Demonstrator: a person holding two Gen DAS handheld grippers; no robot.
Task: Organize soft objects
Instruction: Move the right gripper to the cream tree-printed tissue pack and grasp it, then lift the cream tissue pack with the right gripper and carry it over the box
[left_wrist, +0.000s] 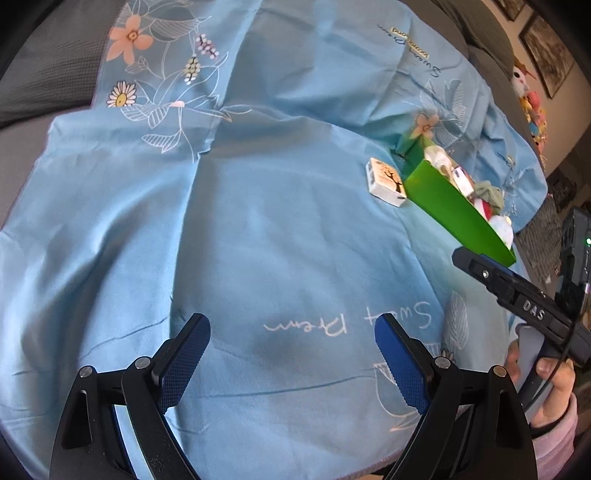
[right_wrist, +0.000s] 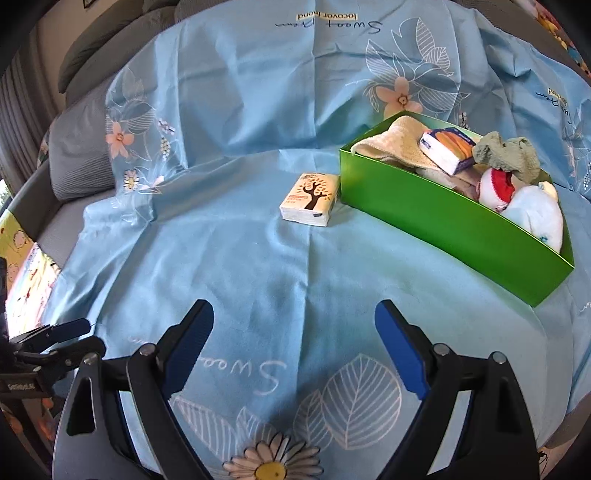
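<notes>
left gripper (left_wrist: 291, 354): jaws wide, empty, above the blue sheet (left_wrist: 258, 221) | tissue pack (right_wrist: 310, 199): flat on sheet just left of green box (right_wrist: 443, 218), apart from it, long axis running away from camera, tree print upright | right gripper (right_wrist: 293, 350): jaws wide, empty | risk: soft pack may squash or slip in a narrow-edge pinch; jaws may snag sheet.

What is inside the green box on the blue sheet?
The green cardboard box holds a beige towel, a blue-orange tissue pack, an olive cloth, a red-white fabric piece and a white sock. Anything beneath them is covered.
</notes>
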